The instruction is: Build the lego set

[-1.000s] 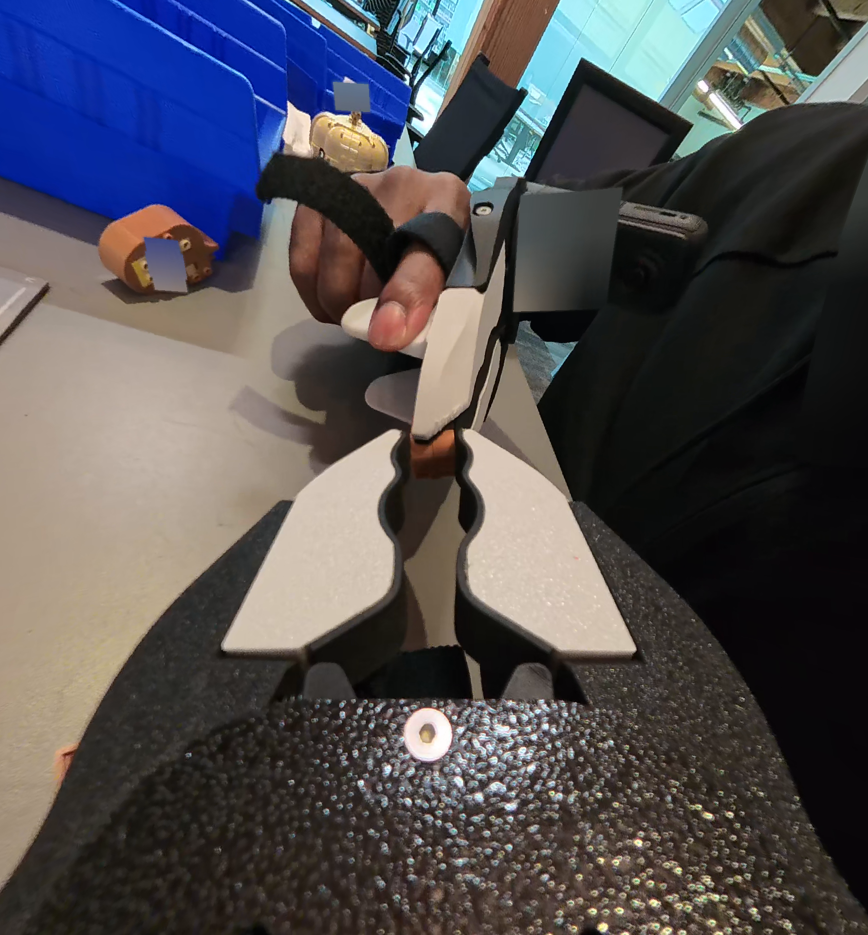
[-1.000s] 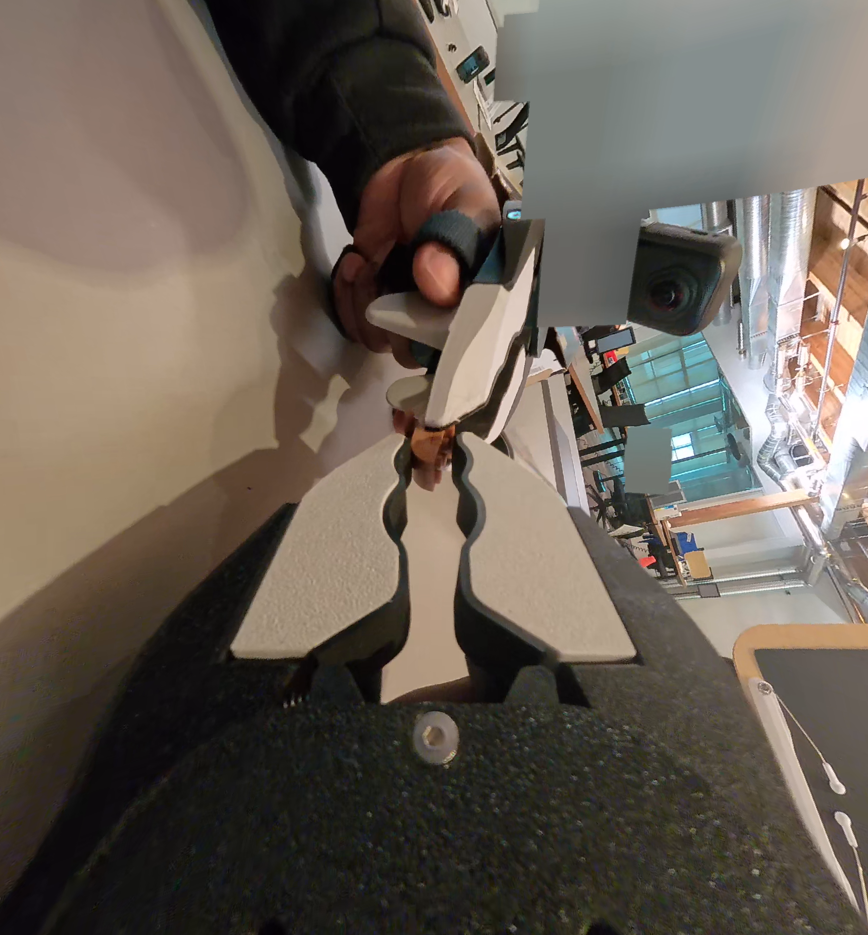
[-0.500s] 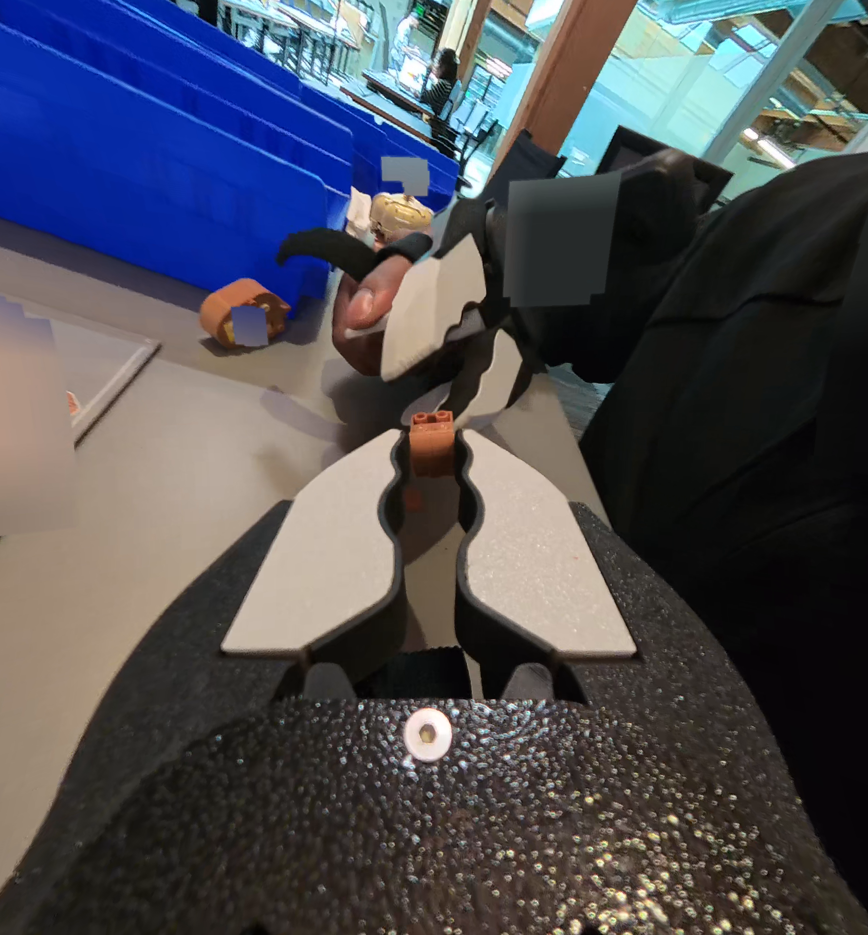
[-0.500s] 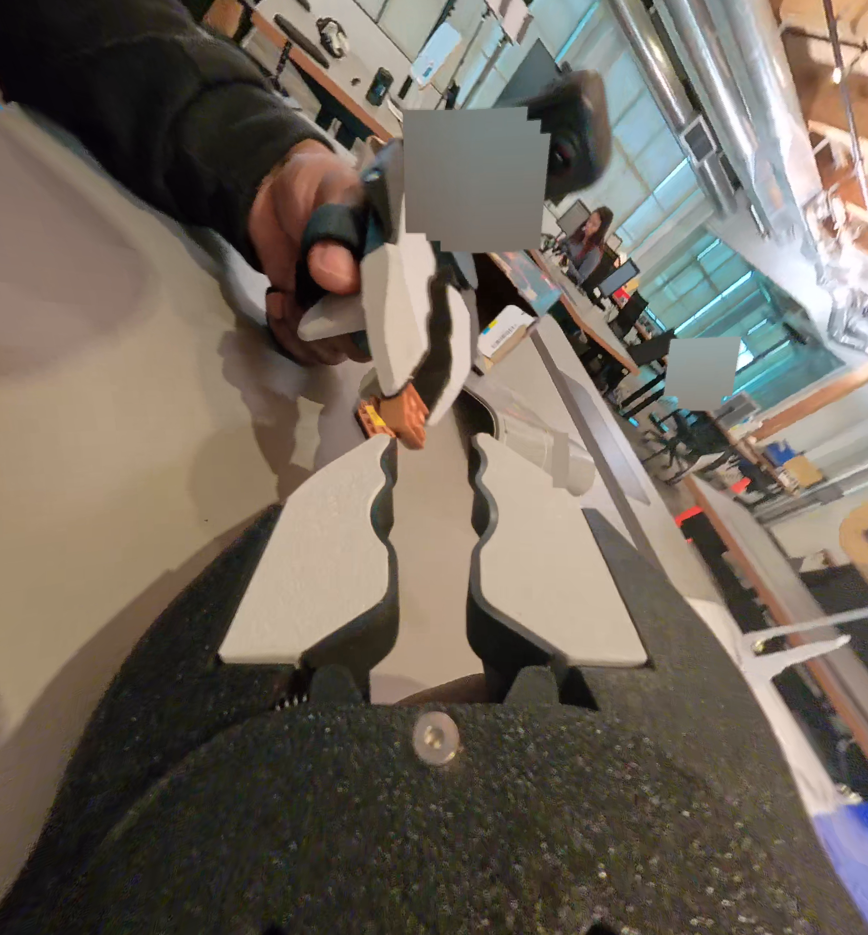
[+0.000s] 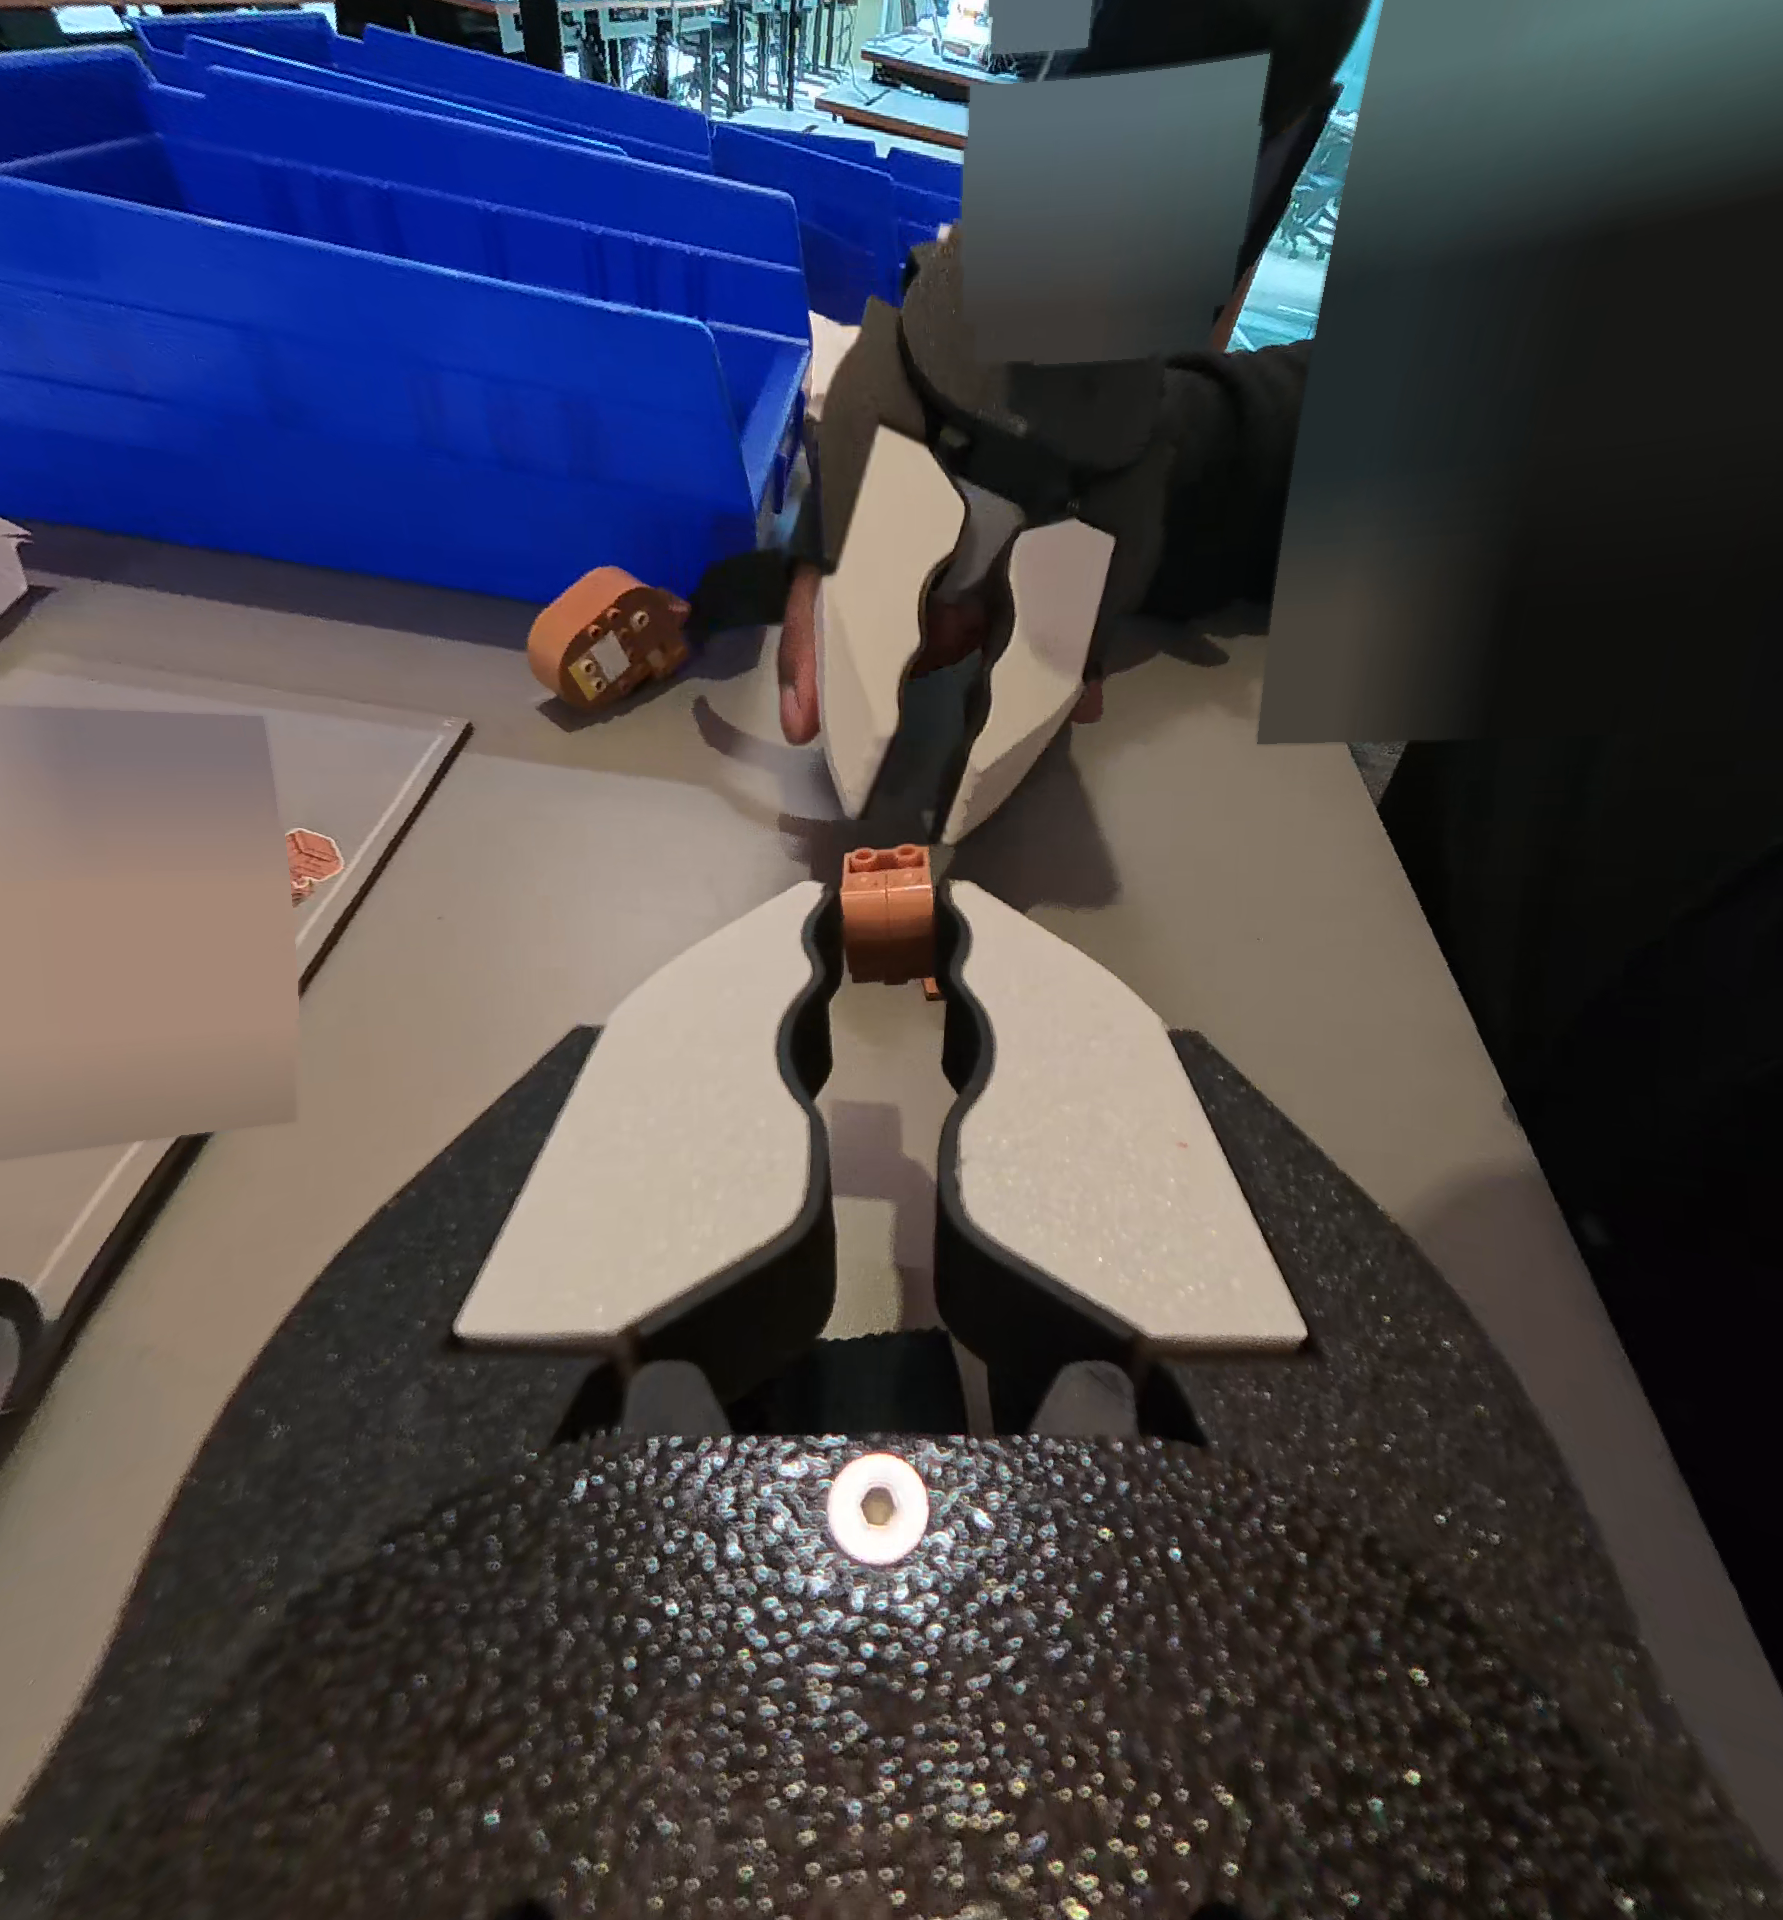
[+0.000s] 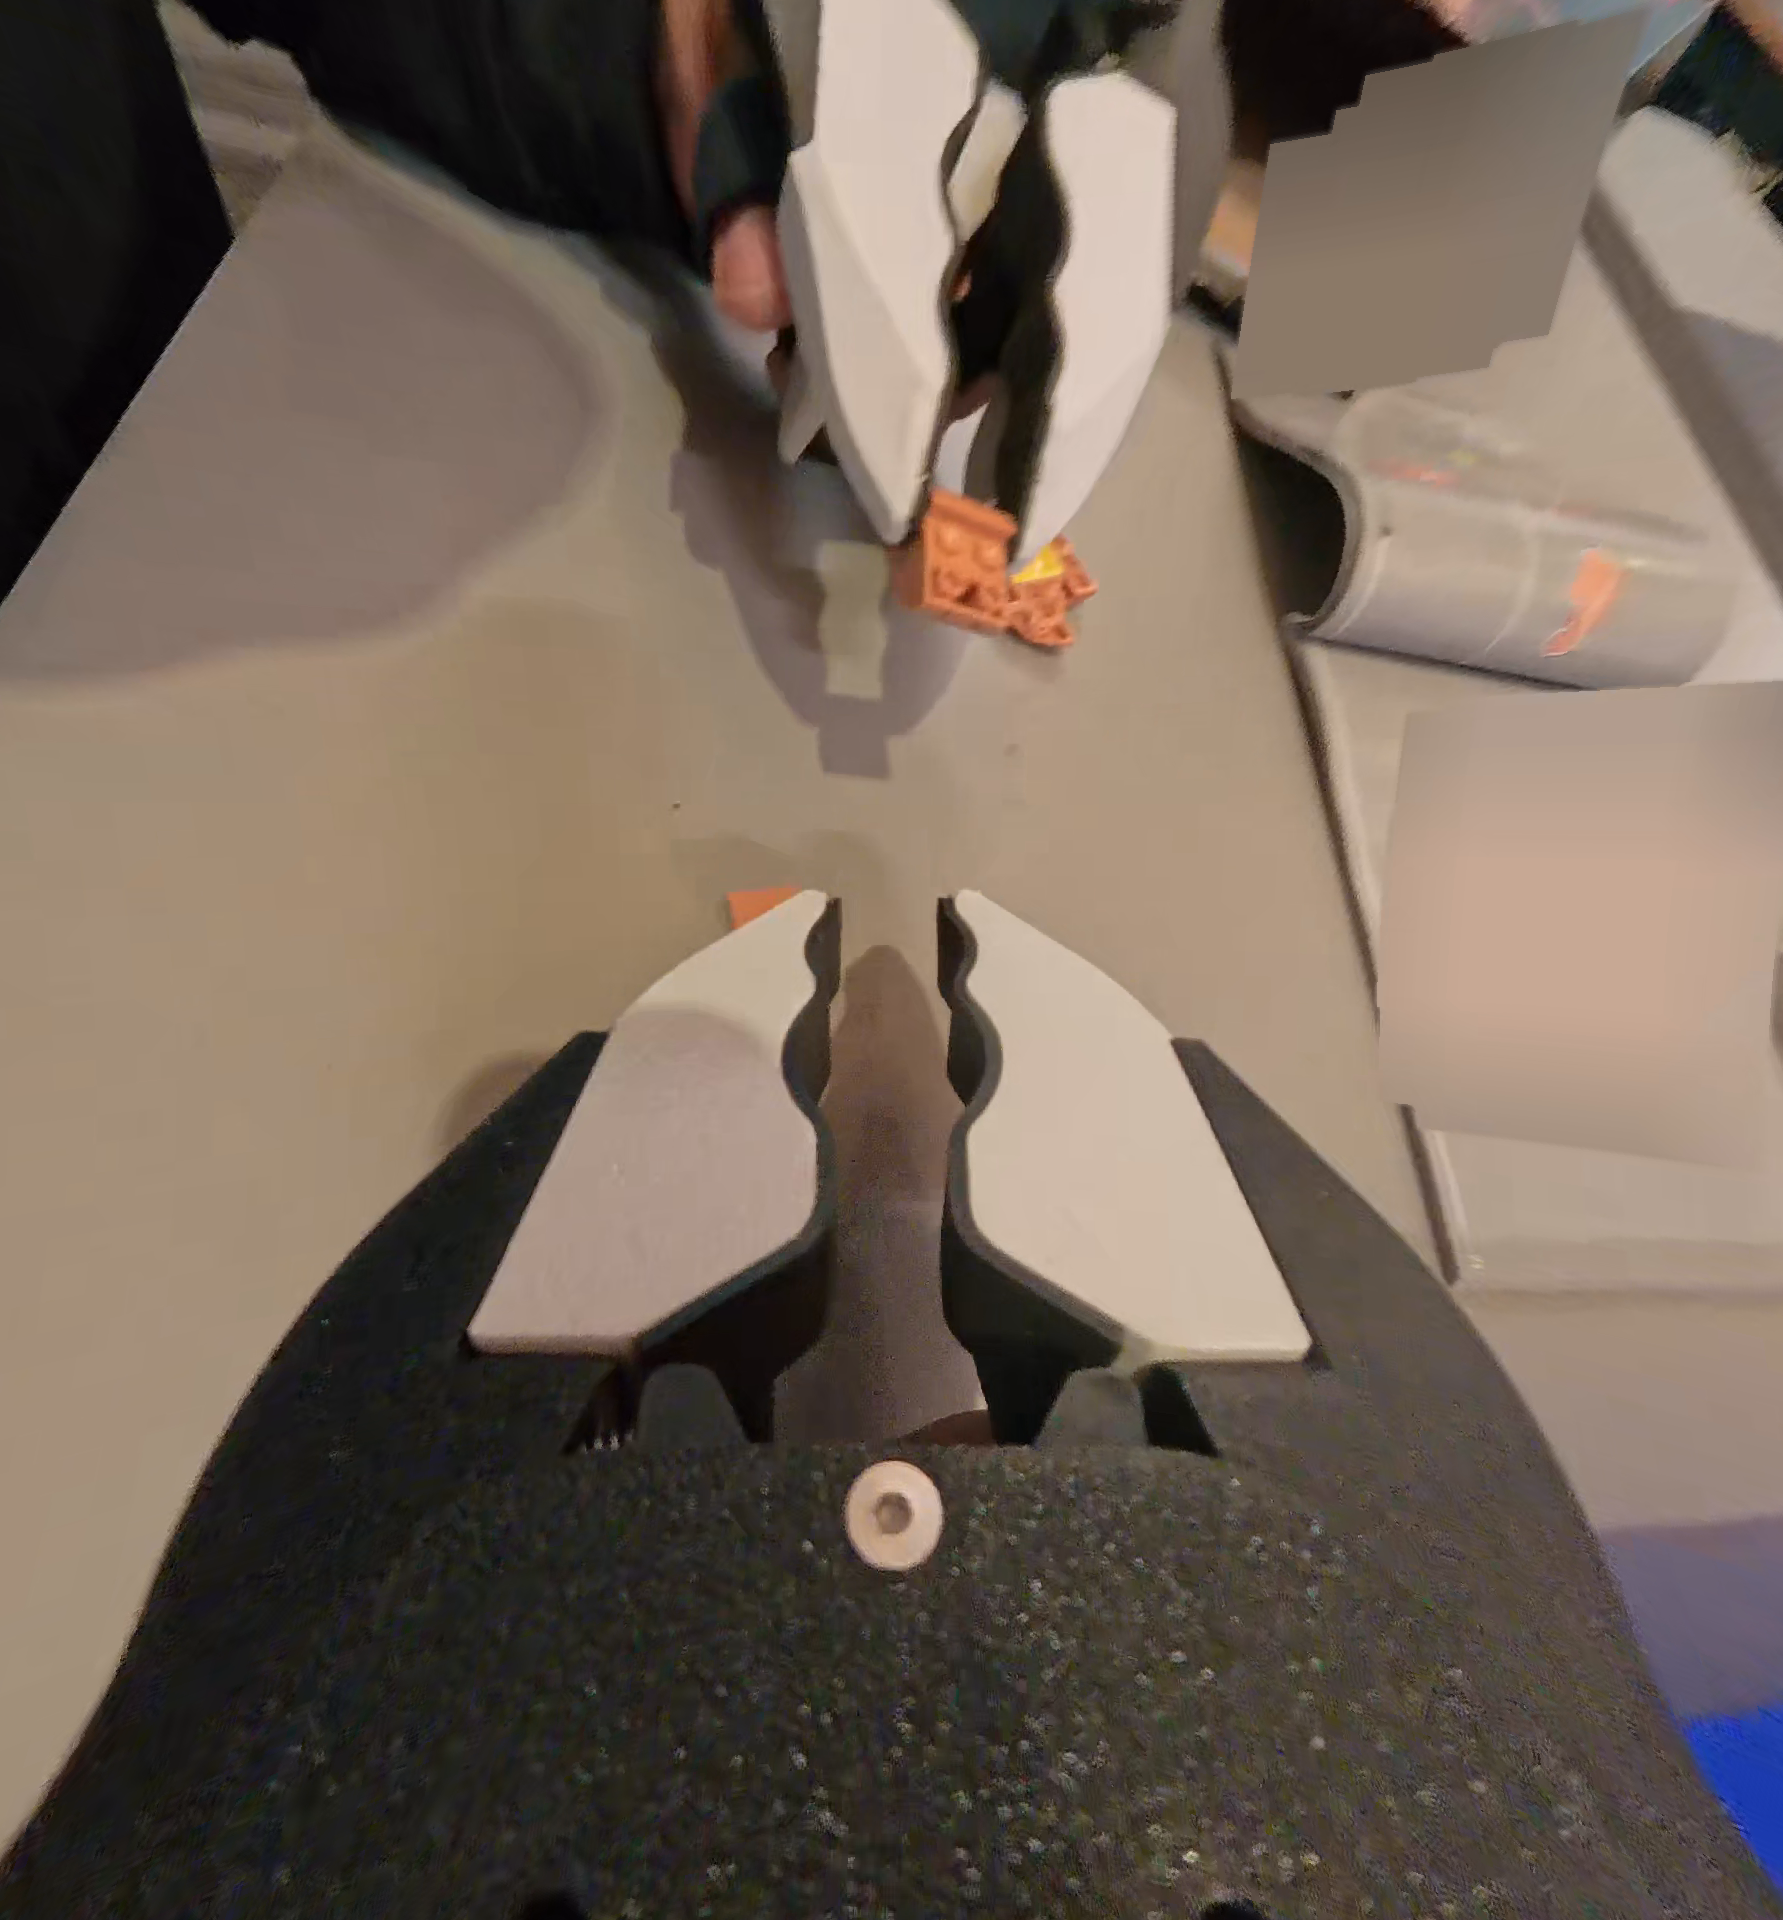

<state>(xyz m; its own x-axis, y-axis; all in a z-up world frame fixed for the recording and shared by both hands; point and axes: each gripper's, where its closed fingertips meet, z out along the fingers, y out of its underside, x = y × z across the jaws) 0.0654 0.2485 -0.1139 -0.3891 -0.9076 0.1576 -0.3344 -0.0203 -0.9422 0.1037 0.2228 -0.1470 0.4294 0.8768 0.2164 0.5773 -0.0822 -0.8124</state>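
Observation:
My left gripper (image 5: pixel 887 904) is shut on a small brown brick assembly (image 5: pixel 885 920) with two studs on top, and both pads press its sides. It holds the assembly low over the grey table (image 5: pixel 575 935). In the right wrist view the left gripper (image 6: pixel 968 532) comes in from the top with the same brown assembly (image 6: pixel 954 577) at its tips; a piece with a yellow part (image 6: pixel 1048 597) hangs beside it. My right gripper (image 6: pixel 889 906) is open with nothing between its pads. In the left wrist view the right gripper (image 5: pixel 902 821) points at the assembly from just behind. A small orange piece (image 6: pixel 757 906) lies on the table by its left fingertip.
Blue bins (image 5: pixel 347 343) line the back of the table. A rounded brown block build (image 5: pixel 606 634) lies in front of them. A flat board (image 5: pixel 367 790) lies at the left. A curled booklet (image 6: pixel 1489 540) lies by the table. The table edge (image 5: pixel 1438 1039) runs along the right.
A second ago both grippers pinched the brown assembly. My right gripper opened, let go and drew back, then narrowed on air. My left gripper kept hold and tilted down towards the table.

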